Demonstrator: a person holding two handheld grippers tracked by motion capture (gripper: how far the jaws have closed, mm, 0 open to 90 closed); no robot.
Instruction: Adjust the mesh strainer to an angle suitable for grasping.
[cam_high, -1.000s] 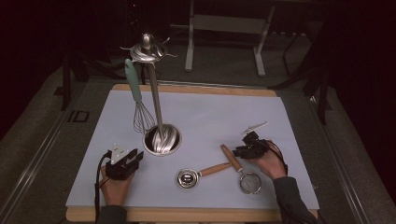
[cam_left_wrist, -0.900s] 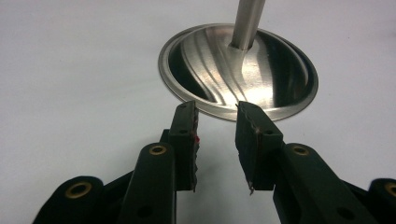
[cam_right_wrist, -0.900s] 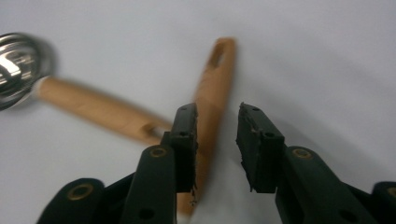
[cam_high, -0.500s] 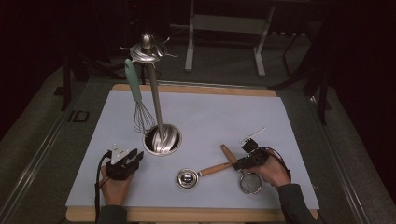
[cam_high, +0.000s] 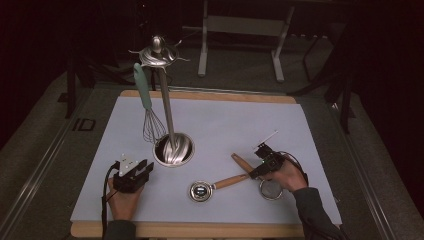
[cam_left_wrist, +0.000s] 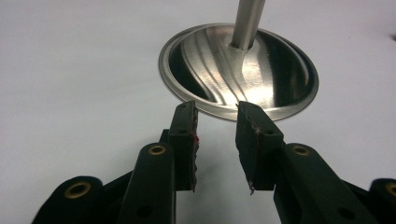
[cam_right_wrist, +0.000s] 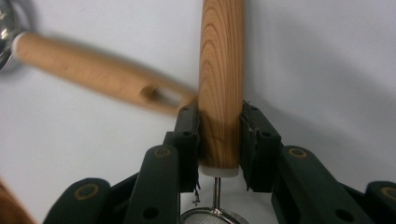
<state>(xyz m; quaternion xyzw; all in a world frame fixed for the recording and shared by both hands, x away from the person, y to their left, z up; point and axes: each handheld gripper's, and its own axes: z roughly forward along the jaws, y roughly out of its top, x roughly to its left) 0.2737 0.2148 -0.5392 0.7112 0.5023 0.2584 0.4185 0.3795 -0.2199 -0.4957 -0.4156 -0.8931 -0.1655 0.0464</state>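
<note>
- Shifted since a second ago: right gripper (cam_high: 261, 167), fingers just closing, now clamped on strainer's wooden handle (cam_right_wrist: 221, 88), right of stand base (cam_high: 173, 150).
- Left gripper (cam_high: 145, 171) released, just before stand base.

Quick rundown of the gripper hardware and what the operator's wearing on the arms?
Both are black handheld two-jaw units. The left gripper carries a grey three-cornered plate on top and trails a black cable. The right gripper has a thin white rod sticking up from its body. The gripper views show brass-coloured pivot rivets and ridged jaw pads. The sleeves are dark grey.
</note>
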